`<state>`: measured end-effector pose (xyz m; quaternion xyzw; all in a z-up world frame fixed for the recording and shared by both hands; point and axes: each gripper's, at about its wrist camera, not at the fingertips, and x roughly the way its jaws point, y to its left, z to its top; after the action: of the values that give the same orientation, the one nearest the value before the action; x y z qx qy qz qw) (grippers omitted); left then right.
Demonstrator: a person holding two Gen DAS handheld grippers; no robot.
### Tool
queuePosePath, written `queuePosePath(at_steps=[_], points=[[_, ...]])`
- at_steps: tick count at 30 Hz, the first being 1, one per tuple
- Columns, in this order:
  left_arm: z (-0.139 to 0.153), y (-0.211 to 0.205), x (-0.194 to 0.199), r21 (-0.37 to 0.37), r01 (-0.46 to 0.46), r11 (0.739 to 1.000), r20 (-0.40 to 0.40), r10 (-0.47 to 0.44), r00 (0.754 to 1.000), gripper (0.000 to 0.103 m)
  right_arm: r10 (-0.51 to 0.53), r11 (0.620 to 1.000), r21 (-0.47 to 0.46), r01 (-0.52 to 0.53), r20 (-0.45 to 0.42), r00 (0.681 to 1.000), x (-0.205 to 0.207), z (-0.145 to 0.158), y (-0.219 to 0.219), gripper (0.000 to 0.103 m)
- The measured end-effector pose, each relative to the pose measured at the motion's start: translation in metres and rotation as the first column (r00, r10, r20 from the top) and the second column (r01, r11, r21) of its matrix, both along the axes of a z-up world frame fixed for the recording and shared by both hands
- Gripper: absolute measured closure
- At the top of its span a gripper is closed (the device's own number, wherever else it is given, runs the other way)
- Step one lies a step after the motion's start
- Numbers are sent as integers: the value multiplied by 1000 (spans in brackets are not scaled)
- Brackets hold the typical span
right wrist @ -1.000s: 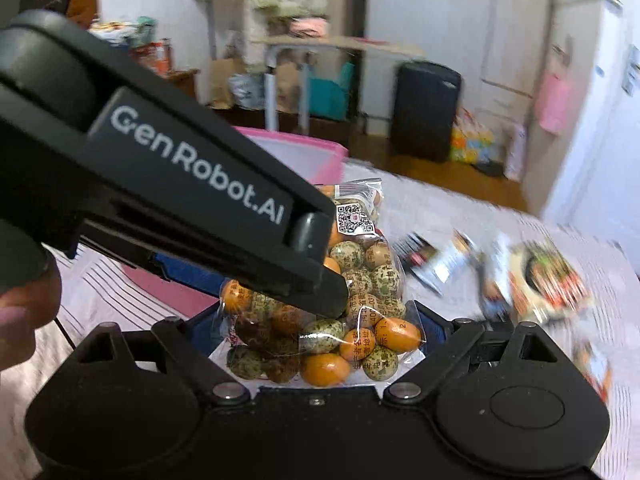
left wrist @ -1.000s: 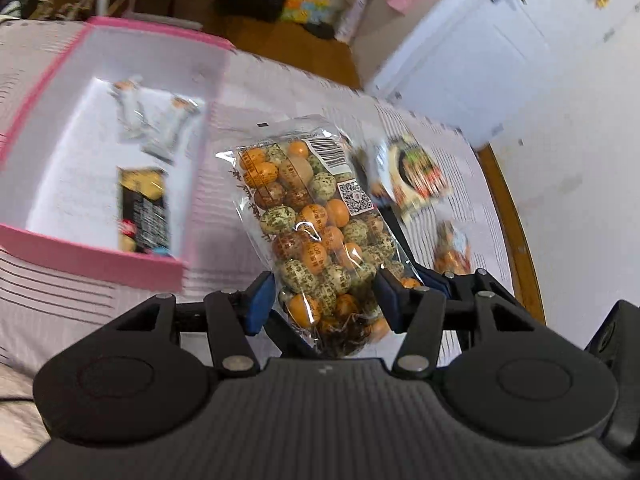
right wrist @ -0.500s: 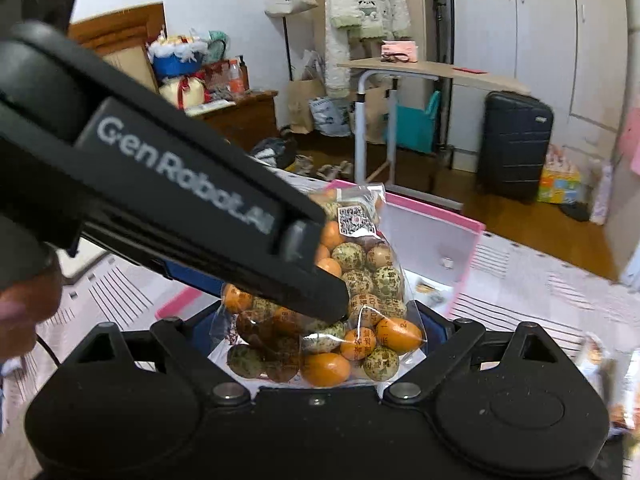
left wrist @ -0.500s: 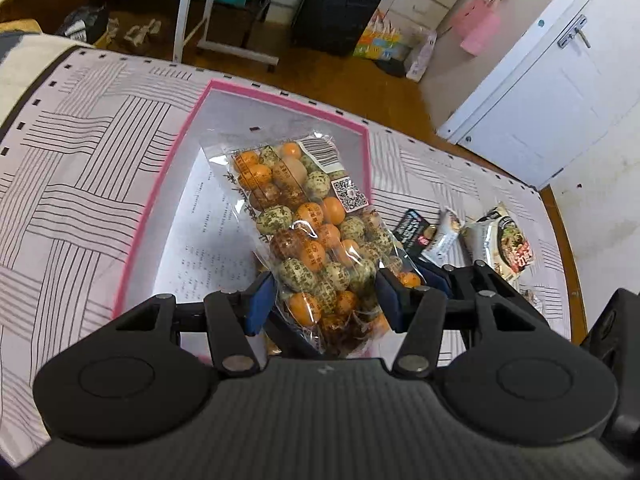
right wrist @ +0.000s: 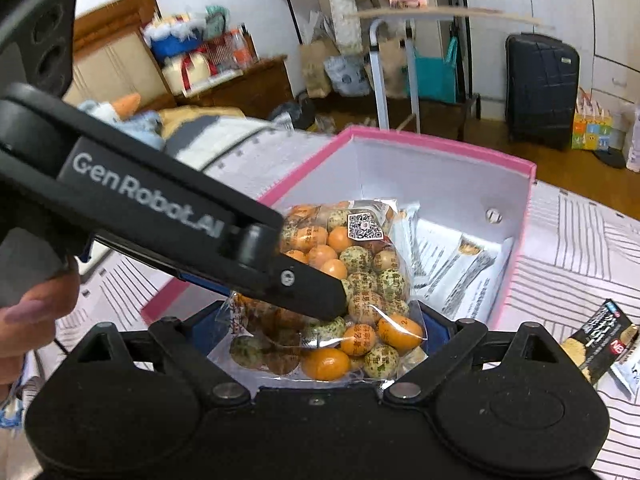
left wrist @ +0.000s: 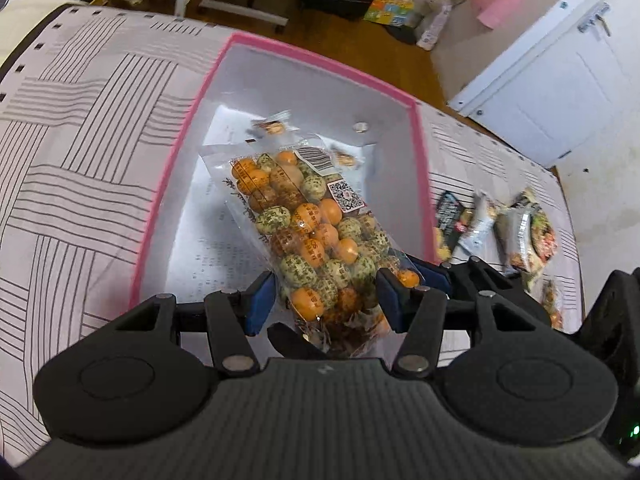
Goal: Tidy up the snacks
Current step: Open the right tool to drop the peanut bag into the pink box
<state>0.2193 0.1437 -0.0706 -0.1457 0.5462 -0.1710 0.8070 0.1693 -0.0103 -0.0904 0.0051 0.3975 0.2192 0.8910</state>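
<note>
The snacks you were sorting sat in two places: some inside the open pink-rimmed rectangular box with white inner walls [left wrist: 420, 184], the rest loose on the white cloth with black line patterns [left wrist: 88, 168] that covered the surface under it. The box was the biggest thing before you, and it lay on that cloth. Over its open top you held the clear plastic bag of orange and speckled green round sweets [left wrist: 316, 236], tilted, its barcode end pointing toward the far wall of the box. Your left gripper [left wrist: 326, 300] had its blue-padded jaws pinching the lower end of the bag from both sides. Your right gripper [right wrist: 320, 334] gripped the same end of that bag, its jaws closed against the plastic, and one left finger crossed in front of it. On the box floor lay slim white snack sachets [right wrist: 460, 264]. Outside the box, to its right on the cloth, lay a black snack packet [right wrist: 604, 336] and other blurred wrappers [left wrist: 524, 236].
</note>
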Motion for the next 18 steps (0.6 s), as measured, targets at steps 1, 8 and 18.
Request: queuePosePath(at_steps=[1,8,18], points=[[-5,4,4,1,-7,1000,-14,7,1000,50,5,1000,-28,-6,-8,1000,4,-3,8,6],[-29,22,16,-11,-55,998,-72,54,996,51,35,993,-109,-39,-39,999,25,-15,32,5],[5,18,-12,-10,-34,999,64,35,997,50,21,991,-134,-8,98,995,-29,29,5,6]])
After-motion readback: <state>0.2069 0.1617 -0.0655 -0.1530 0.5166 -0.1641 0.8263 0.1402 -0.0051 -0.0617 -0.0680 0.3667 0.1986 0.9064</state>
